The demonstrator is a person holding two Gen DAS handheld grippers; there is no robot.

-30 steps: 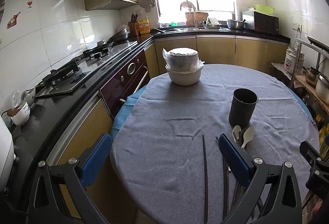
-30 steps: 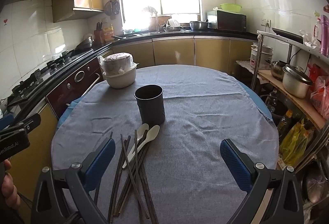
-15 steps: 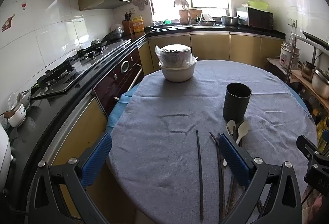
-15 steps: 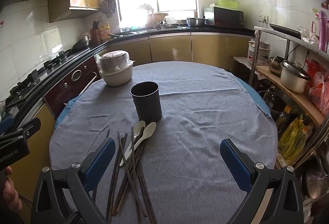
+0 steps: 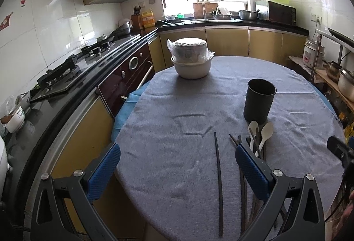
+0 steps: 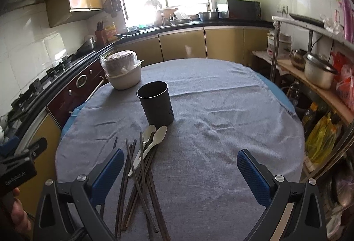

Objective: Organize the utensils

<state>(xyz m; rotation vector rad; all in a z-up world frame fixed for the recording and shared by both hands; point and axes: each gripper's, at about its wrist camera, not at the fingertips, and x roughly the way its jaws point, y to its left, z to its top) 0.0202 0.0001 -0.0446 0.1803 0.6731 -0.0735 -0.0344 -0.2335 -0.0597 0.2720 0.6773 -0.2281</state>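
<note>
A dark round utensil holder (image 5: 259, 101) (image 6: 156, 106) stands upright and empty on the grey-clothed round table (image 5: 177, 152) (image 6: 221, 119). In front of it lie two white spoons (image 5: 264, 134) (image 6: 152, 138) and a loose pile of dark chopsticks (image 6: 141, 176). One chopstick (image 5: 218, 183) lies apart to the left. My left gripper (image 5: 177, 172) is open and empty above the near table edge, left of the pile. My right gripper (image 6: 180, 174) is open and empty, its left finger over the chopsticks.
A white bowl with plastic-wrapped dishes (image 5: 192, 59) (image 6: 122, 72) stands at the table's far left. A black counter with a gas hob (image 5: 66, 72) runs along the left. Shelves with pots (image 6: 318, 70) stand on the right.
Both grippers have drifted slightly; the utensils and holder sit a little nearer and more central in view. Nothing on the table has moved.
</note>
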